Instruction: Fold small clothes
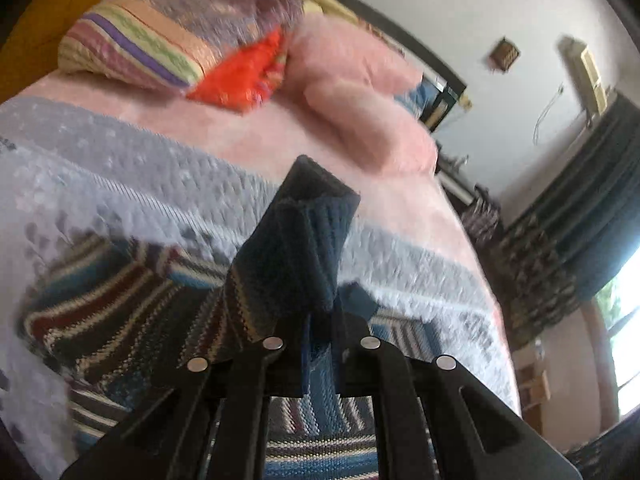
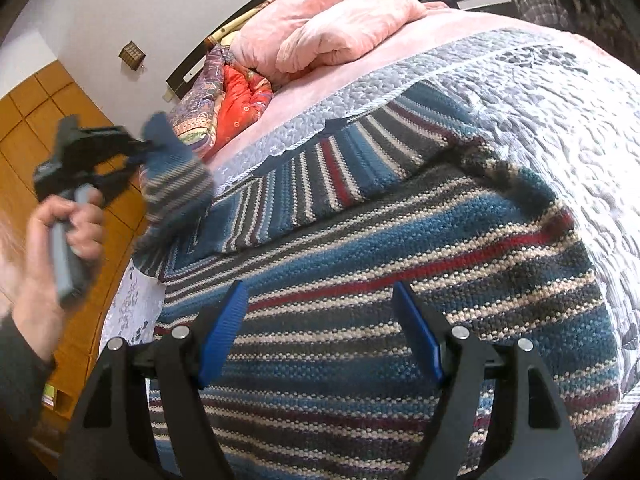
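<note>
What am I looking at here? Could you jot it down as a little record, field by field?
place: bed with a grey quilt
garment: striped sweater lying on the quilt
left gripper: shut on the sweater's sleeve, lifted off the bed
right gripper: open, just over the sweater body, holding nothing
person: a hand holds the left gripper's handle
also on bed: pink blanket, patterned pillows
</note>
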Available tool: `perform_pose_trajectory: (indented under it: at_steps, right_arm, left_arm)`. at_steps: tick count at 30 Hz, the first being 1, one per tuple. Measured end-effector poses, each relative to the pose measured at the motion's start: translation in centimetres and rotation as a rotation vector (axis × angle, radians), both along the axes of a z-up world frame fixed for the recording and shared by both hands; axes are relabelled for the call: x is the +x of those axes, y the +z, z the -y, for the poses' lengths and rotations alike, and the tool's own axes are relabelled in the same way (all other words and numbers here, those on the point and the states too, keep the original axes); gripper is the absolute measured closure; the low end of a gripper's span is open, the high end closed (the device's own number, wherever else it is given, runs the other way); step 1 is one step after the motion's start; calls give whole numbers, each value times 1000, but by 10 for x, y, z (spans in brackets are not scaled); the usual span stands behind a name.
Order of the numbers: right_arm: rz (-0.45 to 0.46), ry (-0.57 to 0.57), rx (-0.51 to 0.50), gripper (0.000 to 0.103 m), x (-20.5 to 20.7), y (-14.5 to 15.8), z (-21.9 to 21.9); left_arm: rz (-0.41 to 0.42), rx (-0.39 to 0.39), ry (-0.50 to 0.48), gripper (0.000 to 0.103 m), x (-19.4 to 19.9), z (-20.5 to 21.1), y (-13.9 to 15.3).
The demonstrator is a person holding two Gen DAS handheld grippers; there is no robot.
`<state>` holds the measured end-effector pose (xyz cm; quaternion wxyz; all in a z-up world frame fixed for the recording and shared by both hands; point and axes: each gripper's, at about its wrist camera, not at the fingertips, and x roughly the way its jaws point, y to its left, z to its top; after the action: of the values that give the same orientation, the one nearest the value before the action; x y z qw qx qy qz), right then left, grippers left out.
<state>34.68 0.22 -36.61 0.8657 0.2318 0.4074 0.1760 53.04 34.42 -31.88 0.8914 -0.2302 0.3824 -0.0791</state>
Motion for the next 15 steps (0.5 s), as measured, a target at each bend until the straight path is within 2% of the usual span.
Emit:
perform_pose_trajectory:
  at_steps: [4,6,9,11,13,15]
  right_arm:
    - [-14,4,5,28,3,-4,0]
    - [-28,0,15,28,5,-6,3]
    - [-84,-9,35,23,13,-5,11]
    - [-115,-18,126,21,23,0,21]
    - [-139,-9,217,17,46,10,29]
    - [-185,50,294,17,79,15,25]
  left_arm:
    - [-60,64,-43,95,6,40,-46]
    - [-121,86,-88,92,10,57,-74]
    - [-157,130,-128,68,1,69,-98]
    - [-118,117,-111,35,-21,60,-96]
    - [-59,62,-66,24,-60,45,-93]
    - [-46,39,-46,24,-90,36,-93]
